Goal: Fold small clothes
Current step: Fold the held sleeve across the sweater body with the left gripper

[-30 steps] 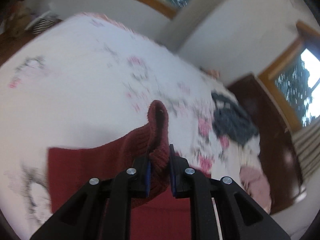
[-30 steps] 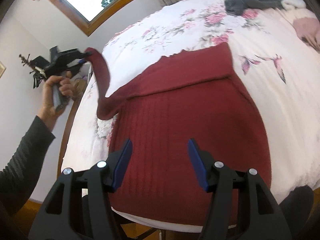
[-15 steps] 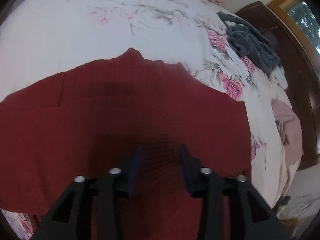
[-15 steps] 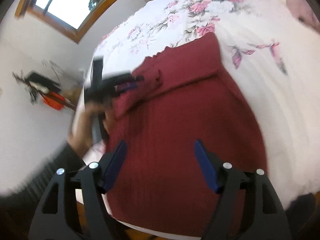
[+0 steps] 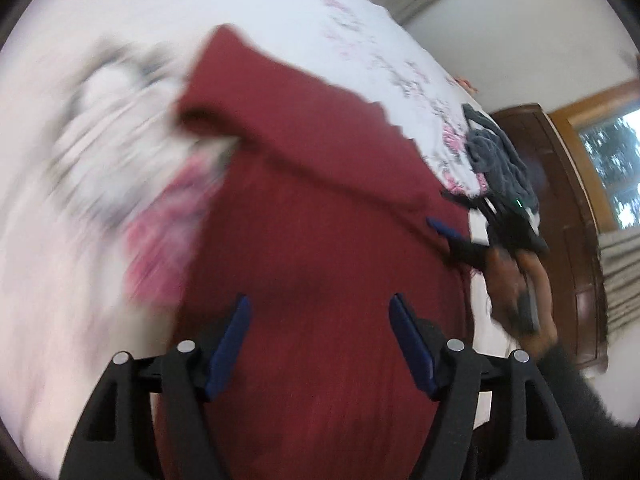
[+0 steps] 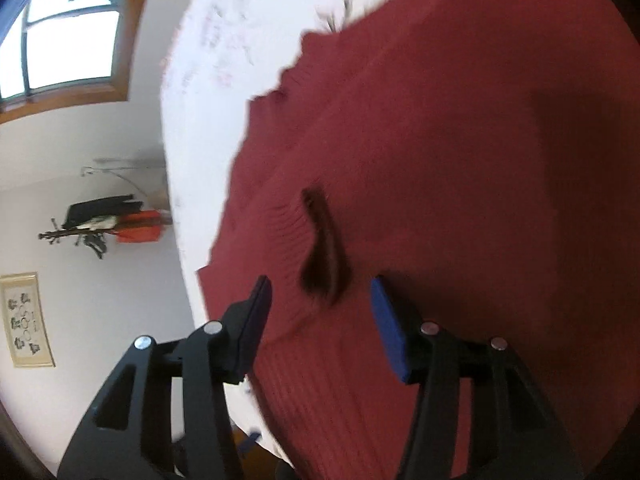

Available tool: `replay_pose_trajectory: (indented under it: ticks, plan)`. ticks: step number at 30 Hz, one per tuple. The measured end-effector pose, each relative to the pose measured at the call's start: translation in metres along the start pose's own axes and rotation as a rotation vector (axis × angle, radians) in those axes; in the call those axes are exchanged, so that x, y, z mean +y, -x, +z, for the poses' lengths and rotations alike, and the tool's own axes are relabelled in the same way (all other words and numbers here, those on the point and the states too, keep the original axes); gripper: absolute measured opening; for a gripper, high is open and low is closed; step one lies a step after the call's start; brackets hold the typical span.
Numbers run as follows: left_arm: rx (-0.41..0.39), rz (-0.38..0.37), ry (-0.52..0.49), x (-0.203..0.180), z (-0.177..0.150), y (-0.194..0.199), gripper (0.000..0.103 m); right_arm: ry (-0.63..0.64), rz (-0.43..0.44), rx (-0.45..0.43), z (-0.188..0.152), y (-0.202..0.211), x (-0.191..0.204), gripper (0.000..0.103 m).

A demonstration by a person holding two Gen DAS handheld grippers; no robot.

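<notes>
**Both claws wide over the red knit**

A dark red ribbed knit sweater (image 5: 320, 264) lies spread on the bed's white floral cover (image 5: 80, 240), one edge folded over. The left claw (image 5: 320, 344) hangs above it, jaws apart and empty. The right claw (image 6: 318, 320) gapes too, straddling a raised fold. A grey garment (image 5: 500, 160) lies further up the bed.

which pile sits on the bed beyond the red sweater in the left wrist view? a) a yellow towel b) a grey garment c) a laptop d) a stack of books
b: a crumpled grey garment lies on the floral bedspread past the far edge of the red sweater.
</notes>
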State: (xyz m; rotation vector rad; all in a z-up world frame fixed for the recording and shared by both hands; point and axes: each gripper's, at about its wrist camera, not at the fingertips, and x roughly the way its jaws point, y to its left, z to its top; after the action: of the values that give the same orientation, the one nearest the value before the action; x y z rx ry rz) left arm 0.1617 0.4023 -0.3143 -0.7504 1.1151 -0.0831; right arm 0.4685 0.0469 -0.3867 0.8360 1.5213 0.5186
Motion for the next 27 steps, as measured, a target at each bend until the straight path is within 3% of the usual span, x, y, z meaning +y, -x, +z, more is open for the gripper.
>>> replay_pose_trajectory:
  ticks: [3, 6, 8, 10, 14, 20, 27]
  plan:
    - [0.015, -0.022, 0.089, 0.020, -0.026, 0.011, 0.072, 0.012, -0.001, 0.013, 0.007, -0.012, 0.010, 0.052]
    - [0.018, -0.017, 0.106, 0.028, -0.038, 0.013, 0.072, 0.044, -0.025, 0.028, 0.007, -0.020, 0.024, 0.047]
    - [0.028, -0.025, 0.125, 0.032, -0.041, 0.012, 0.072, 0.068, -0.060, 0.042, 0.009, -0.027, 0.031, 0.032]
    - [0.021, -0.041, 0.135, 0.032, -0.042, 0.013, 0.072, 0.117, -0.109, 0.036, 0.008, -0.027, 0.043, 0.007]
    - [0.004, -0.042, 0.119, 0.026, -0.039, 0.019, 0.072, 0.183, -0.101, -0.030, 0.009, 0.001, 0.067, 0.005]
    - [0.006, -0.038, 0.136, 0.032, -0.043, 0.026, 0.072, 0.288, -0.102, -0.188, 0.006, 0.084, 0.101, 0.005]
    - [0.002, -0.042, 0.112, 0.027, -0.041, 0.030, 0.072, 0.277, -0.137, -0.316, 0.015, 0.155, 0.076, 0.005]
